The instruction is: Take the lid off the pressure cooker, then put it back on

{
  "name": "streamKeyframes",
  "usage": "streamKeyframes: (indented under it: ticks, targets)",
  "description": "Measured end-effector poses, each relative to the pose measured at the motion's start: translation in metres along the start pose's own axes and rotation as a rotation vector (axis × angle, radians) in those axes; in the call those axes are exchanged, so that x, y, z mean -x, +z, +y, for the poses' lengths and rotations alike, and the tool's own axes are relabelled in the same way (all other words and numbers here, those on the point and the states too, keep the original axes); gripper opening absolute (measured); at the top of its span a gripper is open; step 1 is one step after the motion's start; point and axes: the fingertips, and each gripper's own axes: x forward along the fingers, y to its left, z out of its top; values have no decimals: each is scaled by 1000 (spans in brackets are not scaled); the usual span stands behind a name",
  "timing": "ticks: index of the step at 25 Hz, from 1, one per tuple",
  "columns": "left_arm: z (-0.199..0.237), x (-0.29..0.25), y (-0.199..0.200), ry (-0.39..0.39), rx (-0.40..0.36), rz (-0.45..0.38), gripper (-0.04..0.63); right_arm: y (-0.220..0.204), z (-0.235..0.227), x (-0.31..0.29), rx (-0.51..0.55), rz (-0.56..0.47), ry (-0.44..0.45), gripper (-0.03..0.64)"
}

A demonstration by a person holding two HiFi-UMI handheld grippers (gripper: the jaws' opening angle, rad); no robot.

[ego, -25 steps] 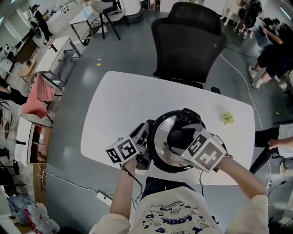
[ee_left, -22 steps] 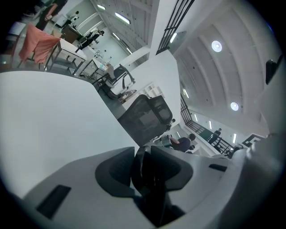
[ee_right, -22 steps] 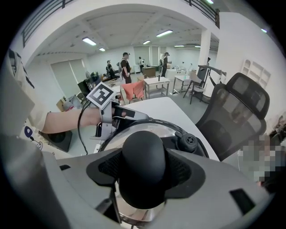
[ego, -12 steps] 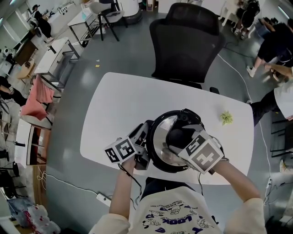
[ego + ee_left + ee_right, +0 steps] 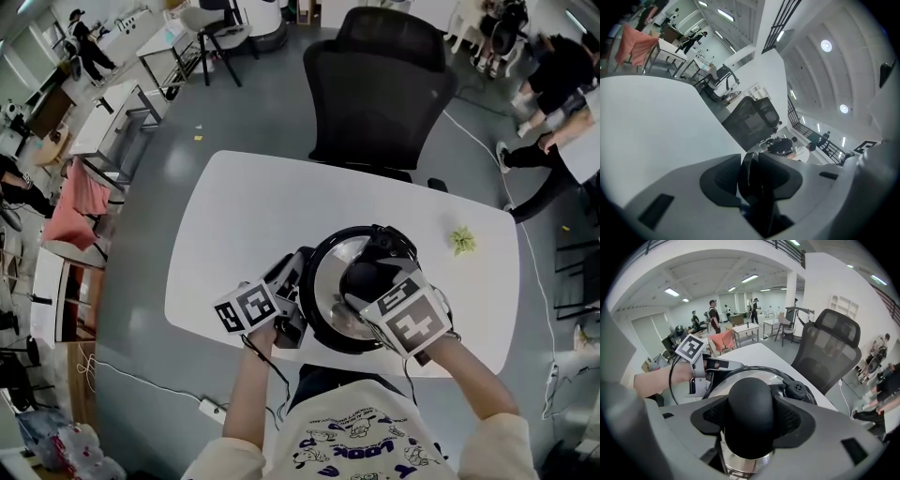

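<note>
The steel pressure cooker (image 5: 330, 291) stands near the front edge of the white table (image 5: 244, 216), with its lid (image 5: 761, 376) on top. My right gripper (image 5: 367, 289) comes down from above and is shut on the lid's black knob (image 5: 750, 411); both pads press its sides. A black valve (image 5: 797, 390) sits on the lid behind the knob. My left gripper (image 5: 294, 302) is level at the cooker's left side, shut on its thin black side handle (image 5: 746, 180). The cooker's body is mostly hidden under the two grippers.
A small green object (image 5: 462, 241) lies at the table's right. A black office chair (image 5: 380, 84) stands behind the table. A power strip (image 5: 208, 405) and cable lie on the floor at the front left. People move about at the room's far right.
My right gripper has rolled a little on the knob, its marker cube shifting left. The left gripper and the cooker have stayed put. People in the background have moved.
</note>
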Motion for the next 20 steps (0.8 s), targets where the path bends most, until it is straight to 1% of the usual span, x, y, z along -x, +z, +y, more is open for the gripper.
streamKeyframes:
  ticks: [7, 15, 20]
  targets:
    - [-1, 1, 0, 1, -6, 2, 126, -1, -7, 2, -79, -17, -74, 302]
    - [-1, 1, 1, 15, -19, -3, 126, 1, -11, 2, -189, -36, -138, 302]
    - [0, 1, 2, 20, -27, -3, 127, 1, -14, 1, -208, -32, -155, 307]
